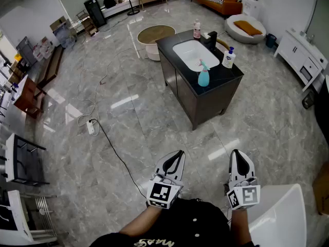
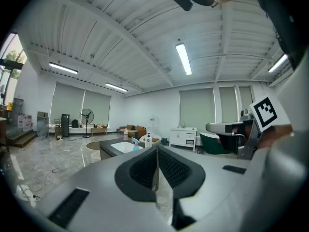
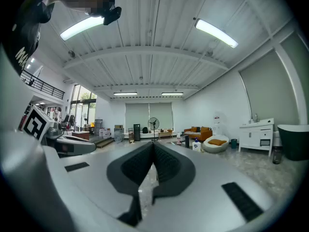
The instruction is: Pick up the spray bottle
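While the left gripper [image 1: 177, 156] and the right gripper [image 1: 238, 156] are both closed and empty, the spray bottle [image 1: 204, 75] stands untouched on the worktop [image 1: 222, 79] well ahead of them, so the pickup is not yet begun.

My left claw [image 1: 179, 154] and right claw [image 1: 237, 153] sit side by side, with the worktop [image 1: 226, 82] well ahead of both. The spray bottle [image 1: 204, 75] stands on its near end, just this side of the sink [image 1: 191, 53], and a pump bottle [image 1: 229, 58] is right of that sink. A power strip [image 1: 91, 127] lies on the floor, off left of my left claw.
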`<action>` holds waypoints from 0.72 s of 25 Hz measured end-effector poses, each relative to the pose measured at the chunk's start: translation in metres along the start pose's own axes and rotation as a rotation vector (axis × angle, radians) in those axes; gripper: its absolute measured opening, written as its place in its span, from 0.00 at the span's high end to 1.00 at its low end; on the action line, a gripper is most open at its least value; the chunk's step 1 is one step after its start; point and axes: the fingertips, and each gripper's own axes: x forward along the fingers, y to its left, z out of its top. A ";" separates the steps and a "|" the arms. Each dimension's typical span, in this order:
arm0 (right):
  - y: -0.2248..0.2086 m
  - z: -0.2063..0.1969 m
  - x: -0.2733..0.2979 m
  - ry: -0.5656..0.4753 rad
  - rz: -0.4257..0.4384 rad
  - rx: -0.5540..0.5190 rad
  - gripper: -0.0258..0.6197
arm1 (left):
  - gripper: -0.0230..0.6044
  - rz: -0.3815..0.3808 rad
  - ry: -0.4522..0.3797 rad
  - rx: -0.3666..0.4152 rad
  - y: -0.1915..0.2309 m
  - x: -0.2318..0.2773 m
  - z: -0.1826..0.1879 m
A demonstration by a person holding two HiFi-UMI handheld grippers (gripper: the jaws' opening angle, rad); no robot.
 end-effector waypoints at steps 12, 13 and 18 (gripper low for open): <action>0.010 0.000 0.015 -0.012 -0.024 0.007 0.97 | 0.93 -0.008 0.002 -0.012 0.019 -0.001 -0.004; 0.011 -0.001 0.016 -0.013 -0.035 0.011 0.97 | 0.93 -0.010 0.001 -0.012 0.022 -0.003 -0.004; 0.013 -0.017 0.030 0.013 -0.070 0.021 0.97 | 0.93 -0.029 0.018 -0.003 0.035 -0.002 -0.012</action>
